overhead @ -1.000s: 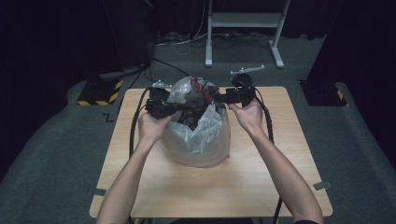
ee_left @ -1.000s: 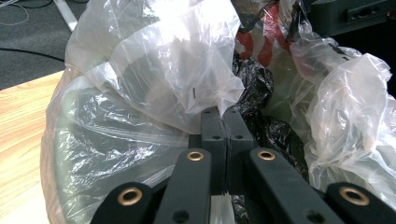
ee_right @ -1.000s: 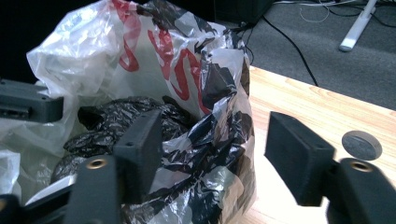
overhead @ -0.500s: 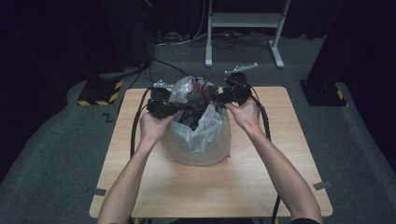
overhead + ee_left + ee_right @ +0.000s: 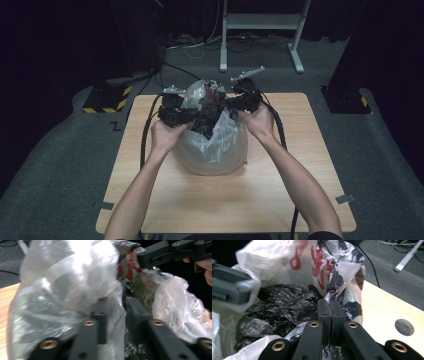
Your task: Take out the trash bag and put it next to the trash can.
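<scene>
Two claws are working the mouth of a clear plastic bag [image 5: 212,145] standing mid-table [image 5: 150,200], stuffed with crumpled black plastic [image 5: 274,307]. Right claw [image 5: 330,305] is pinched tight on a fold of the rim film. Left claw [image 5: 115,312] sits narrowly parted with film draped between its jaws; whether it truly grips, I cannot tell. The bag looks light, limp and slippery, likely to stretch or tear, so gathered rim is the best hold.
</scene>
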A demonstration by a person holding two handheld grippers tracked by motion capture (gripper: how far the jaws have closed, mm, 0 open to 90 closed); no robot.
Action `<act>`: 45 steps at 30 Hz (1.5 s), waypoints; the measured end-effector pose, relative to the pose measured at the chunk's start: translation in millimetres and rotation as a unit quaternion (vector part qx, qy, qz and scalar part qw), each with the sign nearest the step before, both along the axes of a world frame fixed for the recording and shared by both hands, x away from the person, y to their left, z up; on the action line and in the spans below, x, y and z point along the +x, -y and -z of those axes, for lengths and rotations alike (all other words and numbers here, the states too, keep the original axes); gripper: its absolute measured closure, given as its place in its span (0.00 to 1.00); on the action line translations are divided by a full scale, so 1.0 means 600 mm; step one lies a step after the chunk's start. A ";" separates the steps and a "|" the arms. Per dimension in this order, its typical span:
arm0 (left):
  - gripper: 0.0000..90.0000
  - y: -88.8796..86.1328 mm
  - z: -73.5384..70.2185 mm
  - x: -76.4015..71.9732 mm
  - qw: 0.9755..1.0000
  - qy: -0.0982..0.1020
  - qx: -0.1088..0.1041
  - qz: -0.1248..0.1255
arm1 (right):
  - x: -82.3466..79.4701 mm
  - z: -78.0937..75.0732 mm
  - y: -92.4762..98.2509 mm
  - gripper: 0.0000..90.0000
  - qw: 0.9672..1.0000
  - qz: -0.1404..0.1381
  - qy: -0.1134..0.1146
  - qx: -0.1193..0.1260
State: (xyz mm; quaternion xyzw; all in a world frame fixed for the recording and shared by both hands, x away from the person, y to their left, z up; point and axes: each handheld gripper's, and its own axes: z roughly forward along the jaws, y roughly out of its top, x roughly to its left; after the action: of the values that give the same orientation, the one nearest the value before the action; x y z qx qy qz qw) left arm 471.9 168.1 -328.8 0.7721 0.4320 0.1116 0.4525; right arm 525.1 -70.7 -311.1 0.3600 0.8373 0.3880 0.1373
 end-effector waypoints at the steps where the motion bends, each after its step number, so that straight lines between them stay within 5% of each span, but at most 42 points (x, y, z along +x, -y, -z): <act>1: 0.65 0.000 0.000 0.000 1.000 0.002 -0.002 0.000 | 0.000 -0.002 -0.003 0.99 1.000 -0.002 0.000 0.002; 7: 0.39 -0.003 -0.001 0.001 1.000 0.007 -0.027 0.011 | 0.005 -0.008 -0.024 0.99 1.000 -0.010 -0.002 -0.002; 17: 0.21 -0.001 -0.001 0.000 0.998 0.005 -0.052 0.037 | 0.009 -0.006 -0.058 0.99 1.000 -0.009 0.001 -0.022; 26: 0.17 0.018 0.004 0.002 0.999 -0.008 -0.025 0.030 | 0.008 -0.004 -0.074 0.99 1.000 -0.009 0.005 -0.026; 29: 0.24 0.029 0.004 0.000 1.000 0.001 0.008 0.018 | 0.007 -0.005 -0.076 0.99 1.000 -0.008 0.005 -0.023; 45: 0.80 0.052 0.011 0.002 0.998 -0.002 0.065 -0.013 | 0.007 0.003 -0.073 0.99 1.000 -0.005 0.002 -0.017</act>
State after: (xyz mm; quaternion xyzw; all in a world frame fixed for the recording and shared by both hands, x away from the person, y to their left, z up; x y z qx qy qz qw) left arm 473.3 136.8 -335.5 0.7944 0.4349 0.1437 0.3989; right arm 529.3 -26.8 -312.9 0.3530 0.8451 0.3752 0.1430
